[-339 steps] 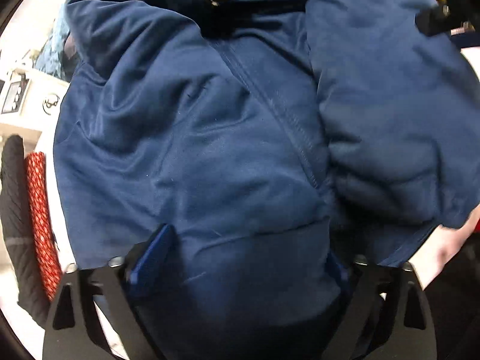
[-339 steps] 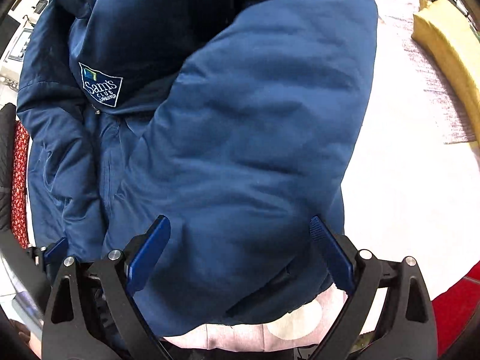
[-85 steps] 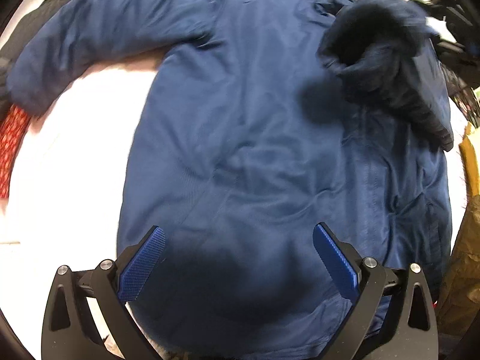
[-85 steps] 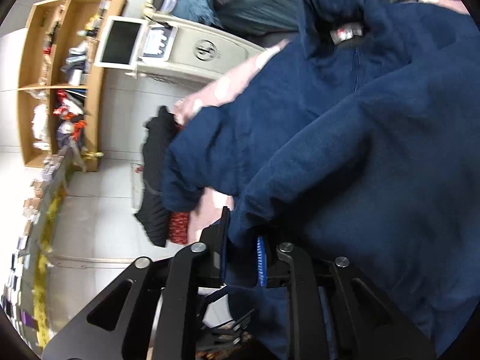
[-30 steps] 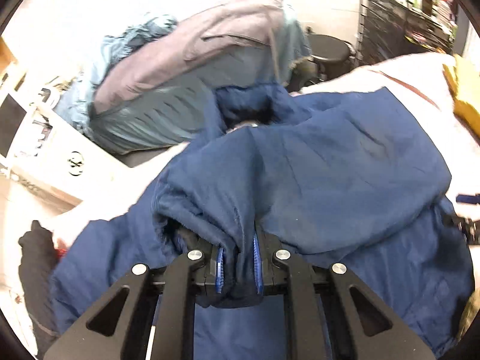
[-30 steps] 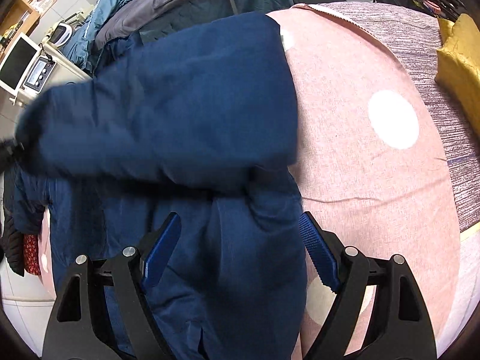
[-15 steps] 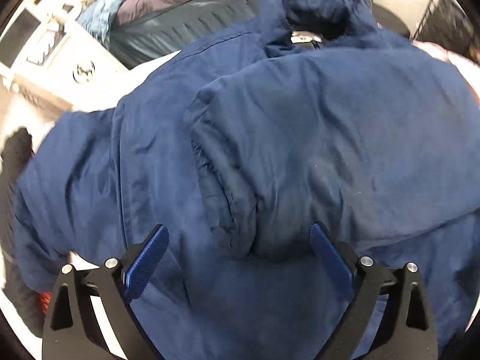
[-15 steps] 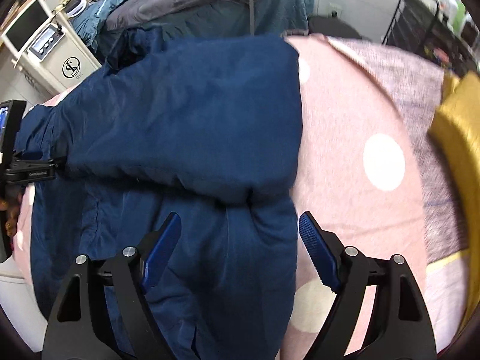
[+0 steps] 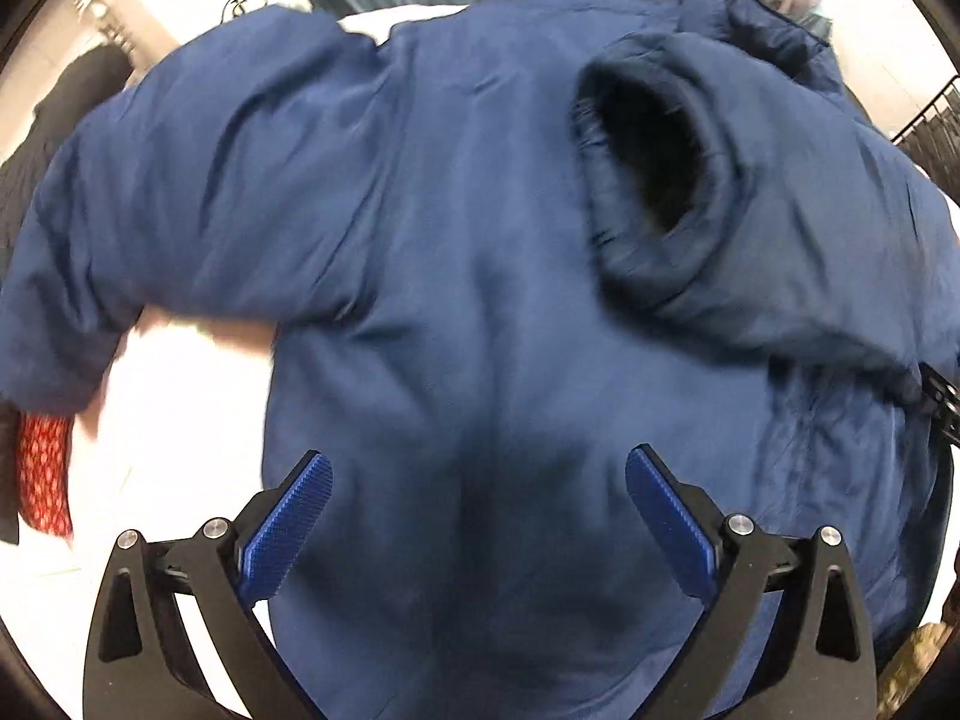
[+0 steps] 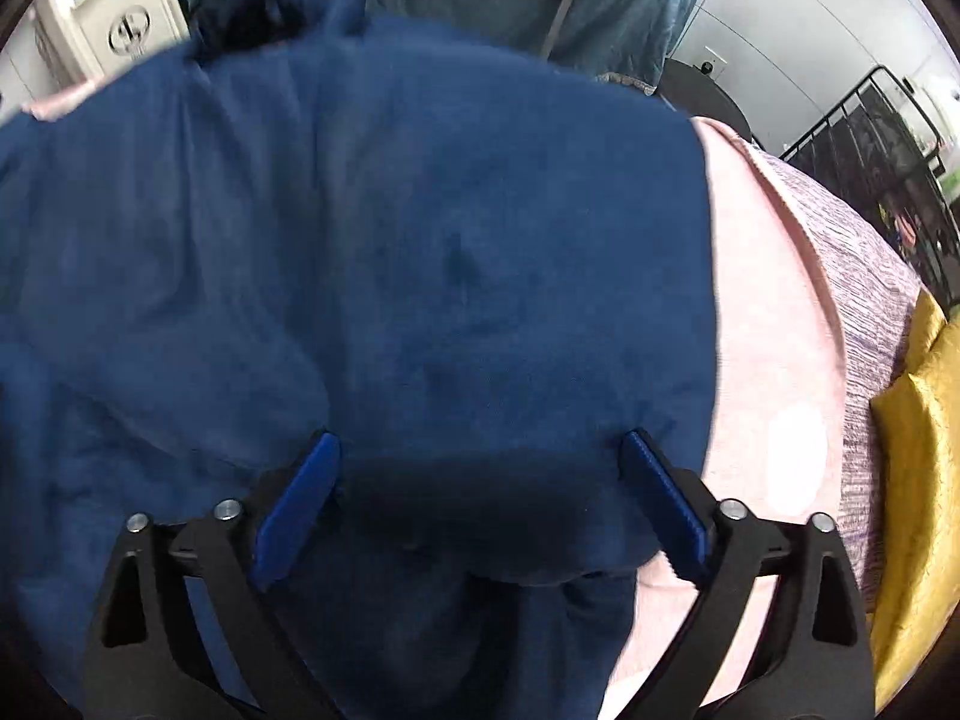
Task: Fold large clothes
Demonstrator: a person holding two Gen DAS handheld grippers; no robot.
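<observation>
With the padded navy blue jacket [image 9: 480, 276] spread flat on the pink bedspread [image 10: 774, 324], one sleeve folded across it and its cuff [image 9: 651, 177] gaping, I've got my left gripper [image 9: 477, 510] and right gripper [image 10: 480, 495] both spread wide above the fabric, gripping nothing.

Jacket [image 9: 480, 276]: navy cloth, smooth, faint sheen, soft padded look, creased; cuff [image 9: 654, 180] ribbed, darker inside. Left gripper [image 9: 477, 516]: matt black plastic arms, silver metal screws, blue pads [image 9: 288, 519] with rough knurled texture. Right gripper [image 10: 480, 498]: same black plastic, blue textured pads [image 10: 660, 504]. Bedsheet [image 10: 774, 324]: pink matt cloth with white dots. Far right, blanket [image 10: 864, 276]: purple-grey, coarse woven. Cushion [image 10: 924, 432]: yellow, glossy satin-like. Near left, red cloth [image 9: 42, 480], patterned, matt.
</observation>
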